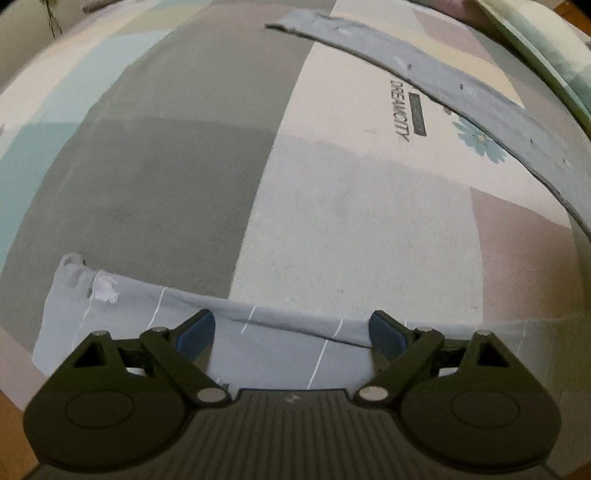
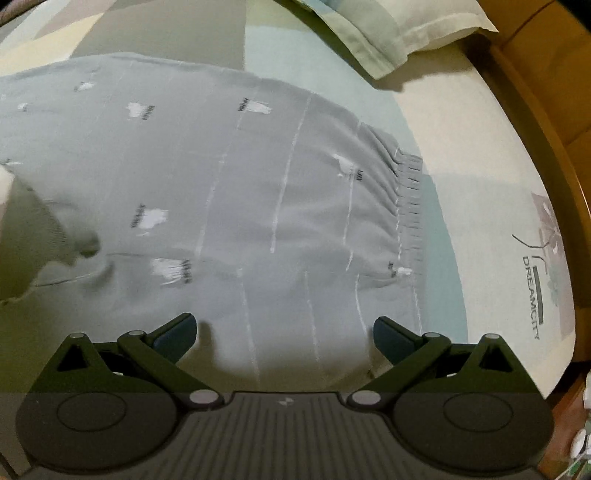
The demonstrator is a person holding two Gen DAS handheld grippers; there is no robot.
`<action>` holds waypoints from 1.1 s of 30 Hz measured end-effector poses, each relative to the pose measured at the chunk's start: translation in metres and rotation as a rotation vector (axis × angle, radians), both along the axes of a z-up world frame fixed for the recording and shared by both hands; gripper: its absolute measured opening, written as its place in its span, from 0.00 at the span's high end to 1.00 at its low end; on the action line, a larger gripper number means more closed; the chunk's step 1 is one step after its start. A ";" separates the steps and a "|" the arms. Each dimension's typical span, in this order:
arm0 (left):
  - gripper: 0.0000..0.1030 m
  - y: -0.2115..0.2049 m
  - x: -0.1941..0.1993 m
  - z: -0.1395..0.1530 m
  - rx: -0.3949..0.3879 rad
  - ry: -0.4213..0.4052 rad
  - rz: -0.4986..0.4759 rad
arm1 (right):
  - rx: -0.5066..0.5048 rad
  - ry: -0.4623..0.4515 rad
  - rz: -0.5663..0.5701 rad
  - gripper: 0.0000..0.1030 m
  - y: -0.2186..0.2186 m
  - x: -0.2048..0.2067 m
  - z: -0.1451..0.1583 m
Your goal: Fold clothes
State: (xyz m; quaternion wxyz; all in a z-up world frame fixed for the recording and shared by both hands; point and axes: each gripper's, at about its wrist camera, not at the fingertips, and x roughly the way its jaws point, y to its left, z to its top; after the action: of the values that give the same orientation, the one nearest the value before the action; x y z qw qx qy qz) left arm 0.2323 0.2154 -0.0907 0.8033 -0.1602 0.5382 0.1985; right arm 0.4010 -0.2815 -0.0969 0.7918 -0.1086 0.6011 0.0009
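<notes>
You work over a bed sheet (image 1: 177,177) printed in grey, cream, teal and mauve blocks, with the word DREAMCITY (image 1: 400,110) and a small blue flower (image 1: 480,142) beside it. In the right wrist view a pale pillow (image 2: 388,29) lies at the upper edge, well apart from the garment, and a wooden bed frame (image 2: 546,122) curves along the right side. At the left edge of that view a grey-green blurred shape (image 2: 33,229) overlaps the cloth; you cannot tell what it is.

The grey trousers (image 2: 229,192) lie flat on the sheet, patterned with thin white stripes and small white motifs. In the right wrist view the long axis runs left to right, with the gathered elastic waistband (image 2: 408,199) at the right end, pointing toward the bed frame. In the left wrist view a hem edge of the same grey cloth (image 1: 258,332) runs across the lower part of the picture, and a second long grey strip (image 1: 461,96) arcs from the top centre down the right side.

The left gripper (image 1: 291,332) points steeply down with its jaws spread wide; the grey cloth lies beneath and between them, but the blue pads (image 1: 195,334) do not press on it. The right gripper (image 2: 284,336) likewise stands spread wide over the trousers, with nothing pinched.
</notes>
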 end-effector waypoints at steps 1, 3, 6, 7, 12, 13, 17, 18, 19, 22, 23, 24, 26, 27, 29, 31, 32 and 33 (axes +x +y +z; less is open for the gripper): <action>0.11 -0.001 0.002 -0.001 0.008 0.009 -0.003 | 0.004 0.008 -0.010 0.00 -0.005 0.001 -0.006; 0.12 -0.003 0.006 0.004 0.033 0.031 0.027 | 0.038 0.033 -0.053 0.00 -0.019 0.002 -0.018; 0.12 -0.011 0.026 0.019 0.094 0.018 0.000 | 0.105 0.046 -0.128 0.00 -0.038 0.001 -0.020; 0.12 -0.019 0.038 0.026 0.106 -0.006 -0.030 | 0.117 0.036 -0.134 0.00 -0.042 0.003 -0.017; 0.12 -0.061 0.116 0.053 0.127 -0.116 -0.160 | 0.174 -0.059 -0.091 0.00 -0.052 0.020 0.000; 0.12 -0.071 0.136 0.053 0.132 -0.141 -0.189 | 0.185 -0.084 -0.070 0.00 -0.054 0.027 0.002; 0.12 -0.130 0.212 0.049 0.148 -0.221 -0.351 | 0.204 -0.136 0.022 0.00 -0.059 0.051 -0.002; 0.12 -0.147 0.230 0.046 0.153 -0.245 -0.397 | 0.212 -0.142 0.039 0.00 -0.062 0.056 -0.005; 0.12 -0.163 0.242 0.042 0.153 -0.255 -0.439 | 0.221 -0.148 0.056 0.00 -0.064 0.060 -0.009; 0.12 -0.206 0.273 0.025 0.153 -0.253 -0.535 | 0.238 -0.157 0.096 0.00 -0.069 0.062 -0.006; 0.12 -0.216 0.275 0.018 0.155 -0.240 -0.552 | 0.243 -0.155 0.109 0.00 -0.072 0.063 -0.005; 0.12 -0.224 0.277 0.011 0.156 -0.226 -0.568 | 0.246 -0.149 0.120 0.00 -0.075 0.062 -0.003; 0.12 -0.236 0.279 -0.005 0.138 -0.162 -0.576 | 0.261 -0.138 0.133 0.00 -0.085 0.059 -0.002; 0.11 -0.238 0.279 -0.014 0.115 -0.110 -0.566 | 0.266 -0.134 0.130 0.00 -0.090 0.058 -0.002; 0.12 -0.238 0.275 -0.015 0.103 -0.088 -0.540 | 0.280 -0.130 0.112 0.00 -0.102 0.055 0.000; 0.12 -0.244 0.274 -0.009 0.129 -0.084 -0.551 | 0.314 -0.137 0.091 0.00 -0.114 0.055 0.005; 0.12 -0.250 0.275 -0.005 0.139 -0.095 -0.568 | 0.339 -0.152 0.094 0.00 -0.118 0.059 0.009; 0.12 -0.256 0.277 -0.002 0.147 -0.108 -0.586 | 0.367 -0.169 0.102 0.00 -0.120 0.064 0.013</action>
State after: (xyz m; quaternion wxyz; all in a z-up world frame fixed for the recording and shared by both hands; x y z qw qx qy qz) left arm 0.5094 -0.0408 -0.0924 0.8632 0.0498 0.5022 -0.0119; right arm 0.4649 -0.4017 -0.0843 0.8448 0.0074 0.5159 0.1415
